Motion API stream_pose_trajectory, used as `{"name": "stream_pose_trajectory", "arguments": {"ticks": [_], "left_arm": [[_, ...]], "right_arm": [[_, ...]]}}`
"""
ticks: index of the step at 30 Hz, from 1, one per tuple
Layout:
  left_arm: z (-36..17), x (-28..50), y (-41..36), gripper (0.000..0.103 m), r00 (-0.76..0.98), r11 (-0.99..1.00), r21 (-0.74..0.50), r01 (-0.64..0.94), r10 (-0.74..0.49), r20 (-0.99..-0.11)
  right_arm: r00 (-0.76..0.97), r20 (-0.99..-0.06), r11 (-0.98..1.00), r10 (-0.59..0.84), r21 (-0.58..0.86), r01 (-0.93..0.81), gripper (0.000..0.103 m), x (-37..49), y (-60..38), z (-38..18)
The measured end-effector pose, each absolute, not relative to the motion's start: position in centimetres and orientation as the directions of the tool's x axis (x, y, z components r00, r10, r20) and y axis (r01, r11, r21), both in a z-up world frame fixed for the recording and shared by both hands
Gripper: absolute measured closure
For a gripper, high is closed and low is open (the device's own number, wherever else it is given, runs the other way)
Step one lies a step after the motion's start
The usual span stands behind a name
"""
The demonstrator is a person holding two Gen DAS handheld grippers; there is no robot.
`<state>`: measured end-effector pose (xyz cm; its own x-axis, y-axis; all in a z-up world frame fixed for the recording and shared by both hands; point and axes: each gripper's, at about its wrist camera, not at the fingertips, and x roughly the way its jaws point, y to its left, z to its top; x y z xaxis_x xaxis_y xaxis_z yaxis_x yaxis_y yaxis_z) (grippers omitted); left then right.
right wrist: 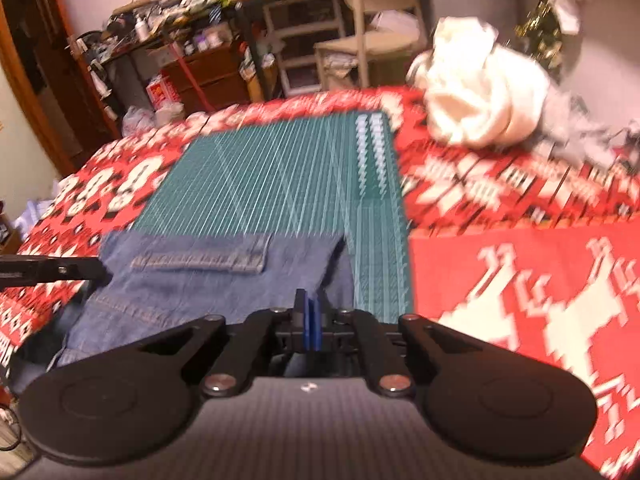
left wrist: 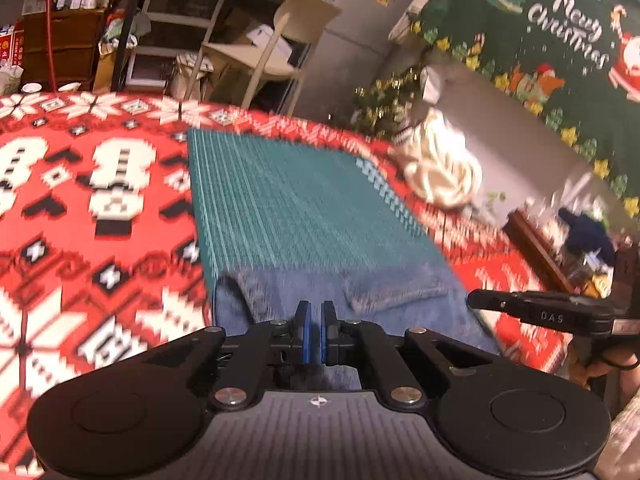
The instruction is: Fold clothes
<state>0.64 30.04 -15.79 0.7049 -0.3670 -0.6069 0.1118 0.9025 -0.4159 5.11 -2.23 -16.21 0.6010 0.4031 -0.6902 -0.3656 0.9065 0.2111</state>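
Note:
Blue denim jeans (left wrist: 280,296) lie on the near end of a green cutting mat (left wrist: 288,200). My left gripper (left wrist: 316,316) has its blue pads pinched close over the near edge of the denim. In the right wrist view the jeans (right wrist: 200,288) show a pocket flap, and their right corner lifts up into my right gripper (right wrist: 311,308), whose pads are pressed together on it. The right gripper's black finger (left wrist: 520,310) reaches in from the right of the left wrist view. The left one's finger (right wrist: 60,270) enters the right wrist view from the left. Both views are motion-blurred.
A red Christmas-pattern tablecloth (left wrist: 100,200) covers the table under the mat (right wrist: 260,180). A crumpled white garment (right wrist: 480,92) and a grey cloth (right wrist: 580,136) lie at the far right. A beige chair (left wrist: 280,40) and cluttered shelves stand beyond the table.

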Motion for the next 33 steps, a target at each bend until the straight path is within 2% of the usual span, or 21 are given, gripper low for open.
{"name": "stream_pose_trajectory", "arguments": {"ticks": [2,6,7,9,13,15,17,20,25,28,31,33], "left_arm": [[-15.6,1.8,30.1,0.1,0.713,0.904,-0.415,0.106,-0.36,-0.602],[-17.1,3.8,30.2,0.101,0.693,0.927,-0.364,0.088,-0.319,-0.646],[-17.4,3.6,30.6,0.1,0.695,0.919,-0.386,0.079,-0.328,-0.639],[-18.0,3.4,31.5,0.1,0.701,0.898,-0.437,0.06,-0.35,-0.622],[-18.0,2.4,31.4,0.1,0.722,0.909,-0.415,0.042,-0.315,-0.617],[-17.9,2.2,31.4,0.1,0.723,0.91,-0.413,0.032,-0.306,-0.619],[-17.6,1.9,31.7,0.101,0.724,0.903,-0.43,0.015,-0.306,-0.618],[-16.6,1.1,31.8,0.1,0.731,0.904,-0.428,0.018,-0.303,-0.611],[-15.3,0.0,29.7,0.101,0.719,0.883,-0.459,0.099,-0.382,-0.58],[-15.6,-0.1,27.9,0.1,0.689,0.869,-0.473,0.144,-0.431,-0.583],[-16.7,-0.4,27.0,0.1,0.662,0.898,-0.413,0.152,-0.403,-0.632],[-17.3,-0.9,27.9,0.1,0.673,0.904,-0.404,0.142,-0.387,-0.63]], "right_arm": [[0.604,-0.679,0.902,0.417,0.226,-0.368,0.099,6.0,-1.7,-15.9],[0.597,-0.678,0.897,0.429,0.241,-0.37,0.1,7.7,-0.6,-16.4],[0.597,-0.683,0.901,0.421,0.237,-0.364,0.103,7.9,-0.6,-16.8],[0.597,-0.692,0.908,0.406,0.228,-0.353,0.103,8.2,-0.7,-17.5],[0.597,-0.713,0.925,0.367,0.214,-0.313,0.103,8.7,-1.5,-18.8],[0.586,-0.711,0.921,0.388,0.28,-0.271,0.103,8.6,-3.1,-19.1],[0.598,-0.714,0.931,0.363,0.254,-0.261,0.102,8.1,-3.8,-18.9],[0.626,-0.685,0.928,0.374,0.275,-0.252,0.102,6.6,-5.1,-17.9],[0.617,-0.624,0.876,0.48,0.306,-0.372,0.101,4.2,-3.2,-16.0],[0.57,-0.664,0.867,0.483,0.272,-0.418,0.1,4.3,-0.6,-16.8],[0.558,-0.688,0.873,0.464,0.247,-0.421,0.102,4.2,0.0,-18.1],[0.564,-0.684,0.875,0.463,0.253,-0.412,0.102,4.0,-0.9,-18.3]]}}
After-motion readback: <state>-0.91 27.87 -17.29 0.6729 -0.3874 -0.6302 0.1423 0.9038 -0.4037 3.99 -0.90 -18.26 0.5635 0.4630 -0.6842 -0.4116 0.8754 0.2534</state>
